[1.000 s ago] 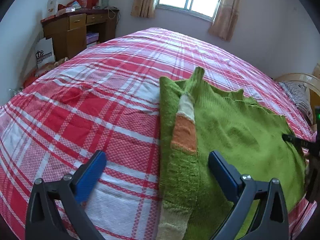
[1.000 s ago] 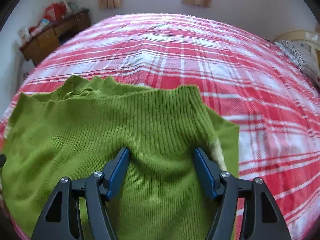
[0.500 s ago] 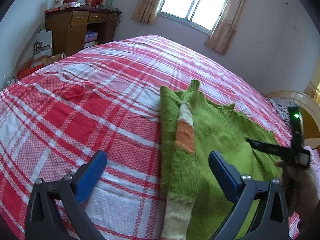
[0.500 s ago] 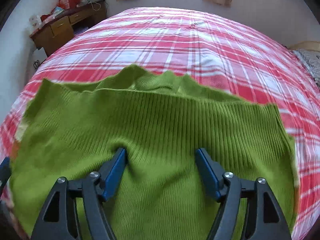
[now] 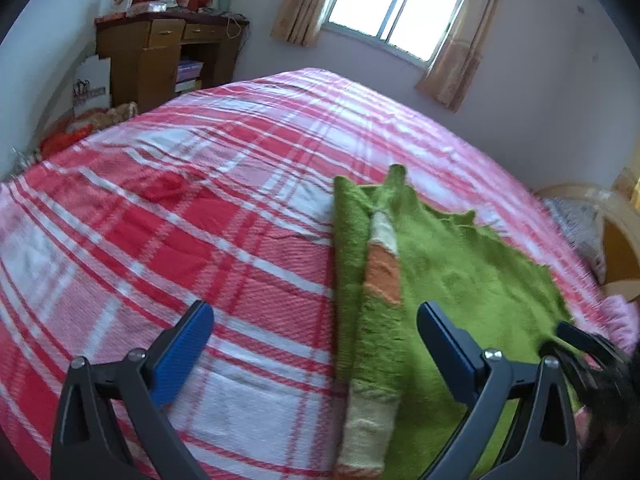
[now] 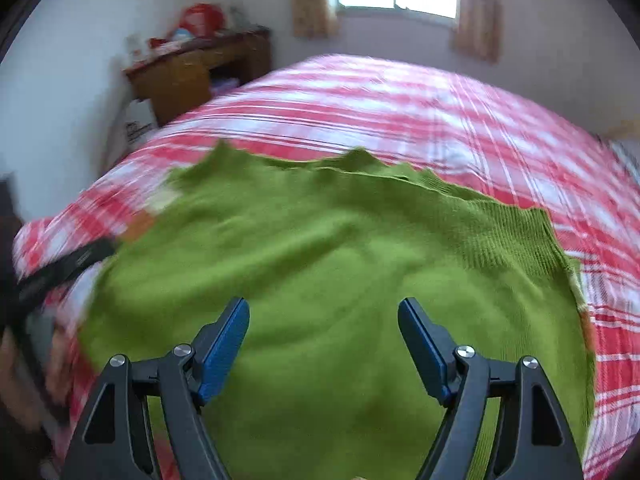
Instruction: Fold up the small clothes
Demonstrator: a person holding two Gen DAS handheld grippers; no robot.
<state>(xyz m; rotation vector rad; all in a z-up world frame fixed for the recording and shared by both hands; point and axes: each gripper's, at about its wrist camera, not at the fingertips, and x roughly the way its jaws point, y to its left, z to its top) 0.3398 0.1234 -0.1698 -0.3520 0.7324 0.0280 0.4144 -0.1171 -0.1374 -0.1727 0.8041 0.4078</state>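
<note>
Bedroom with a window and a wooden desk behind; my work surface is the bed [image 5: 208, 240] under its red plaid sheet. On it lies the green sweater [image 6: 328, 280], spread flat near my edge, with 1 striped sleeve [image 5: 378, 280] already folded in along its left side.

My left gripper [image 5: 316, 340] hangs over that sleeve edge, fingers wide apart and holding nothing. My right gripper [image 6: 324, 332] is above the sweater's body; its fingers have just been opening and now stand wide, with knit below them but none pinched.

Risks as I judge them: the right view is blurred, so a hasty grab could catch only the top layer and drag the sweater askew. The loose knit may snag on a pad and pull the folded sleeve back open. Both grippers sit close, and could collide over the sweater.
</note>
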